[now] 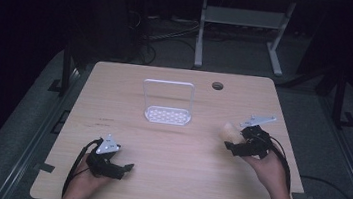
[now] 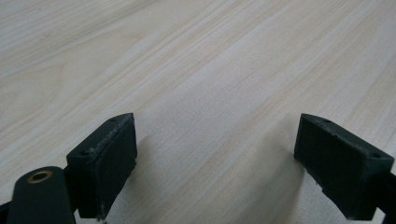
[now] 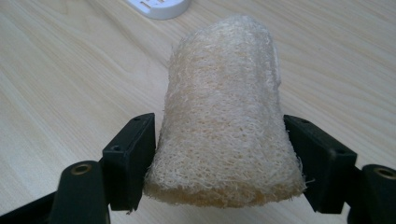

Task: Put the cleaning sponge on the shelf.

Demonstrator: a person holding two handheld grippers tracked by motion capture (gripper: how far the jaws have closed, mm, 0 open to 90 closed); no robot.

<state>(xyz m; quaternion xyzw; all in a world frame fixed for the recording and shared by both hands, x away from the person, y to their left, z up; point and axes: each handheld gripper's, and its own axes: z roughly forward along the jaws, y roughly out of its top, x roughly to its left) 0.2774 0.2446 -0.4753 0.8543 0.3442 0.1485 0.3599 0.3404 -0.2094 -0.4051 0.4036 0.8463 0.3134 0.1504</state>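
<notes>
Right gripper (image 3: 219,154) pinches a pale tan fibrous loofah sponge (image 3: 224,112) by its sides, lifted off the light wooden table (image 1: 169,149), right of the white perforated plastic rack (image 1: 168,103), probably its destination. Left gripper (image 2: 215,163) rests spread and empty, nearer the person than that rack.

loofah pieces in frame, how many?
1. The loofah sponge sits clamped between the right gripper jaws, at the table right side. None by the white rack.
</notes>
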